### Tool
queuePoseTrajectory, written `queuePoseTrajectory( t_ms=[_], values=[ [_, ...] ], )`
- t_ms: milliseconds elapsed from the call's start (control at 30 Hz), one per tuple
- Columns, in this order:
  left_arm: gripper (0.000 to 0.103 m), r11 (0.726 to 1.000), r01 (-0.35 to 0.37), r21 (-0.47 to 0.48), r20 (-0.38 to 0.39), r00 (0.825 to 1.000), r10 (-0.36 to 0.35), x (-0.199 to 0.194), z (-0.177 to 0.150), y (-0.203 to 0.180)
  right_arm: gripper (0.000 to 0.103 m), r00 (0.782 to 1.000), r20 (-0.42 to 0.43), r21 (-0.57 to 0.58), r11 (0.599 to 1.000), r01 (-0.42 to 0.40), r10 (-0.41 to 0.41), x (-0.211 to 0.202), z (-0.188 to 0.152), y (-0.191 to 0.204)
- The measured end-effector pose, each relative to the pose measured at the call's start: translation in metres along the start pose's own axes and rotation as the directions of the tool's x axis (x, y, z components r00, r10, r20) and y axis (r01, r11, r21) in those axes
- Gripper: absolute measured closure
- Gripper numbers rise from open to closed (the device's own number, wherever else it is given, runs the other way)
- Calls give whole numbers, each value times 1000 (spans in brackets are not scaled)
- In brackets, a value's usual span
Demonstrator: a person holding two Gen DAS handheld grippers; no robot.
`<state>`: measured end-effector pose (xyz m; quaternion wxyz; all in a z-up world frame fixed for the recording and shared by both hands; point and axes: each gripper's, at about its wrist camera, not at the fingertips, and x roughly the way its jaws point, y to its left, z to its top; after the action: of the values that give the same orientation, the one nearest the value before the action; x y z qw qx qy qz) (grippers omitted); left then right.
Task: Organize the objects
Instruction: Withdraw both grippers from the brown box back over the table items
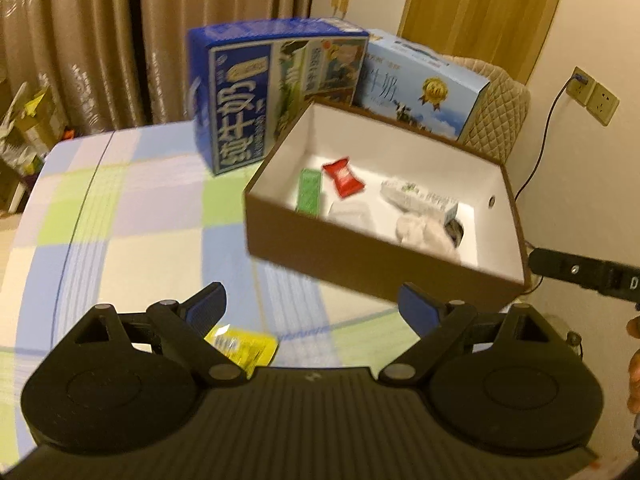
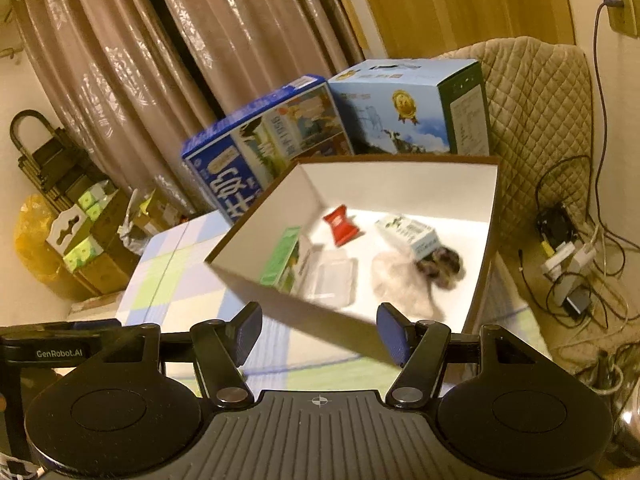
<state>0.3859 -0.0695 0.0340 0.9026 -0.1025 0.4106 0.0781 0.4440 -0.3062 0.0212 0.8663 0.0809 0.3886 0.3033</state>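
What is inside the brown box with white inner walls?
Inside the brown box lie a green packet, a red candy wrapper, a clear plastic container, a small printed carton and a pale fluffy item. The near wall hides the floor closest to it.

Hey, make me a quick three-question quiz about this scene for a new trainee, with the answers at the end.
1. True or false: the left tool is holding the yellow packet.
2. Multiple choice: the red wrapper lies A) on the checked cloth, B) inside the open brown box, C) on top of the dark blue carton.
3. Fill in: the only loose item outside the box, on the checked cloth, is the ____ packet.

Key: 1 false, both tools are open and empty, the right tool too. 2 B. 3 yellow.
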Motion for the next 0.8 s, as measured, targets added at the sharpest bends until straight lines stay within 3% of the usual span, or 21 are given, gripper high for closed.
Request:
queuePoseTrajectory(
  t_ms=[367,800],
  values=[
    [12,1000,-3,-13,-19,1000,3,-45,-46,39,42,999,-24,2,1000,24,-24,-20,-48,38],
    [12,998,-45,-42,-52,998,43,-71,-92,87,42,995,-86,11,999,44,-43,-23,-101,70]
  ],
)
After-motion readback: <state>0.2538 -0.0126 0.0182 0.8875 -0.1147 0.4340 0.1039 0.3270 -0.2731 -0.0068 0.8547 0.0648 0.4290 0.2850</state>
